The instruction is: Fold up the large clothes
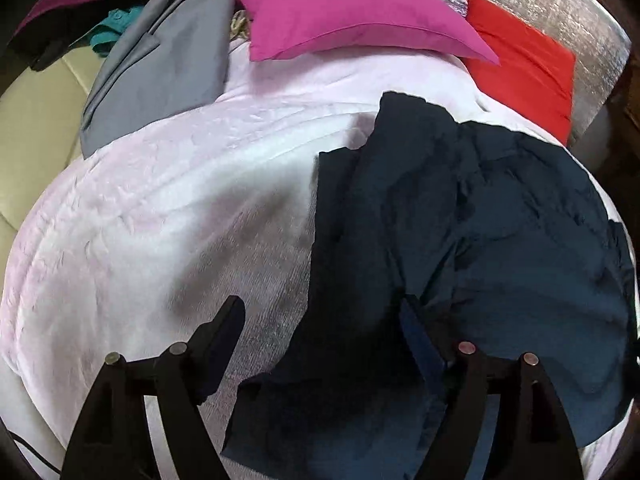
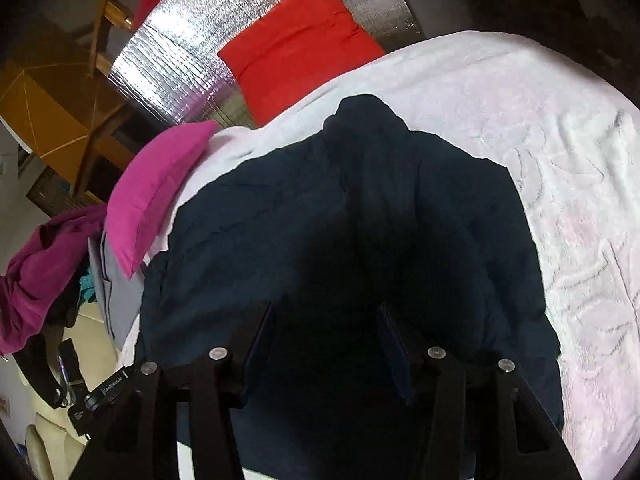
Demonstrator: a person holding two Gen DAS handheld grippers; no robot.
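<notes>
A large dark navy garment [image 1: 480, 220] lies crumpled on a pale pink blanket [image 1: 160, 220] that covers the bed. In the left wrist view my left gripper [image 1: 322, 312] hangs open just above the garment's left edge, one finger over the blanket and the other over the navy cloth. Nothing is pinched between its pads. Seen from the right wrist, the navy garment [image 2: 280, 220] fills the middle and my right gripper [image 2: 326, 314] hovers over its dark centre. Its jaws stand apart and no fold is gripped. The blanket [image 2: 560, 160] shows on the right.
A pink pillow [image 1: 340, 12] and a red pillow [image 1: 520, 60] lie at the bed's far end against silver foil matting [image 2: 180, 60]. A grey garment [image 1: 160, 72] is spread at the far left. Magenta cloth [image 2: 40, 264] is heaped beyond the bed's edge, near wooden furniture [image 2: 48, 120].
</notes>
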